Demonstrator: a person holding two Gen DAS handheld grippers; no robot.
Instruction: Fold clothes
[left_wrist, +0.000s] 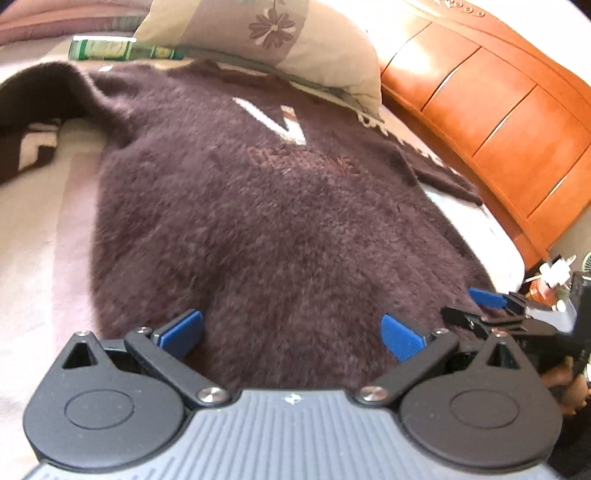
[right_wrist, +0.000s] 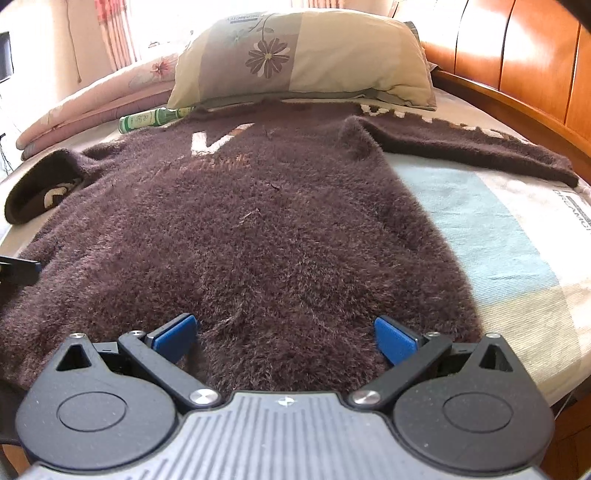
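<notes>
1. My left gripper (left_wrist: 291, 334) and right gripper (right_wrist: 284, 334) hang at the near hem of the sweater (right_wrist: 258, 229), jaws spread wide and gripping nothing.
2. The fuzzy brown sweater lies flat, front up, on the bed (right_wrist: 498, 236), its collar toward the pillow (right_wrist: 303, 55).
3. One sleeve (right_wrist: 472, 147) stretches out beside the wooden headboard (right_wrist: 517, 55); the other sleeve (right_wrist: 37, 192) is bunched at the opposite edge.
4. A green bottle (right_wrist: 147, 118) lies just beside the shoulder, under the pillow's corner, with a folded quilt (right_wrist: 92, 99) behind it.
</notes>
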